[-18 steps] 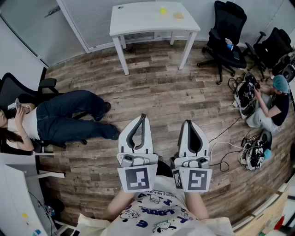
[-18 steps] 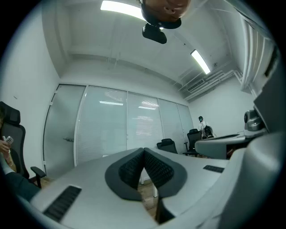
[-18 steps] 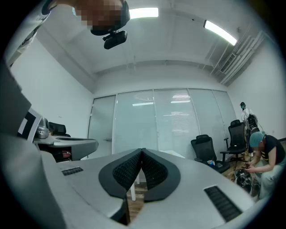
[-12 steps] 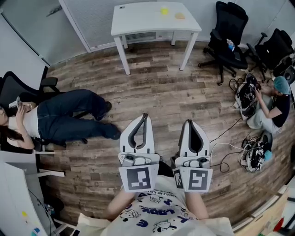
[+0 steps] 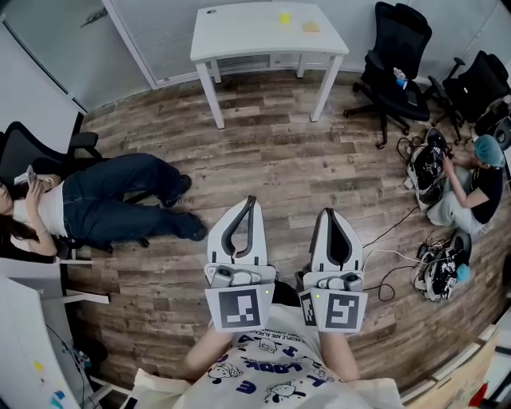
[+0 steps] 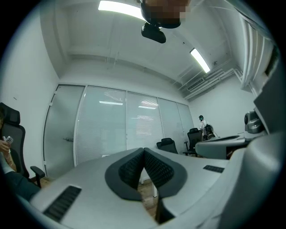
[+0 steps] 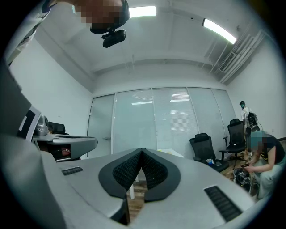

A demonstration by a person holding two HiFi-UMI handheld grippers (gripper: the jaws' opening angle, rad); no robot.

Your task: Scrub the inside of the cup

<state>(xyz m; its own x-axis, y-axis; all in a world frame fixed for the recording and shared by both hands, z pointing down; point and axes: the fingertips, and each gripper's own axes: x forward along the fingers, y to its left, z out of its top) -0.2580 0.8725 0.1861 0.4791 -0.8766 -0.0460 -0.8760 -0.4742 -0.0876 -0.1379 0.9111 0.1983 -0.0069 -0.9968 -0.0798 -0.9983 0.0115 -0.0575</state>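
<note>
Cup unclear; two tools (image 5: pixel 250 201) (image 5: pixel 326 212) closed; one table (image 5: pixel 239 33).

White, black-padded left hand-held gripper (image 5: pixel 250 201) and right hand-held gripper (image 5: pixel 327 213); blue-printed white T-shirt (image 5: pixel 271 372).

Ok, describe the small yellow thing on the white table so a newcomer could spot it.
Find the white table by the far wall, at the top of the head view. Two small things lie on its right half: the yellow thing is the left one, bright yellow, while its neighbour is pale tan.
</note>
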